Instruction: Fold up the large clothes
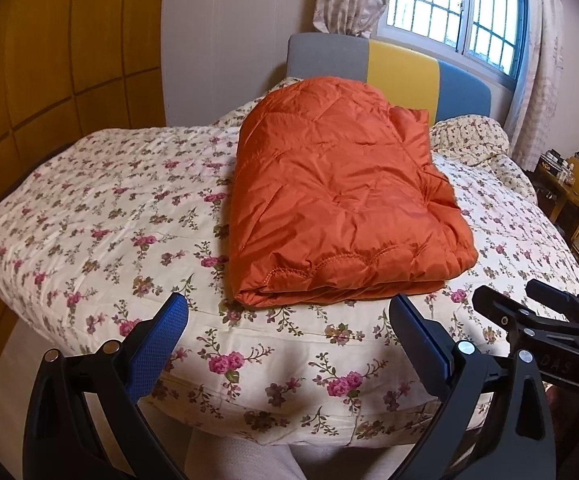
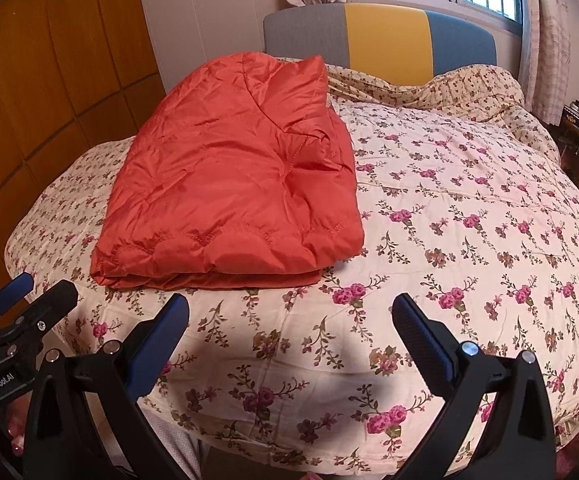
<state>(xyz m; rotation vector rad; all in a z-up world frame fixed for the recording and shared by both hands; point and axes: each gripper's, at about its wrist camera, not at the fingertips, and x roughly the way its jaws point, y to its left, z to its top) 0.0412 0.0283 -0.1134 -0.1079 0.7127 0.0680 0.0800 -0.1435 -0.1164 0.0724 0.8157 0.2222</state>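
Note:
An orange quilted garment (image 1: 341,196) lies folded into a thick rectangle on the floral bed cover (image 1: 109,216), its layered folded edge toward me. My left gripper (image 1: 289,312) hovers open over the bed's near edge, just short of that folded edge, with nothing between its blue pads. In the right wrist view the folded garment (image 2: 233,184) sits ahead and to the left. My right gripper (image 2: 289,312) is open and empty above the bed cover (image 2: 469,208), to the right of the garment's near corner. Each gripper shows at the edge of the other's view.
A grey, yellow and blue headboard (image 1: 397,68) stands at the far end under a barred window (image 1: 457,4) with curtains. Wooden wardrobe panels (image 1: 49,80) line the left. Rumpled floral bedding (image 2: 469,84) is piled at the far right. A cluttered wooden side table (image 1: 569,188) stands to the right.

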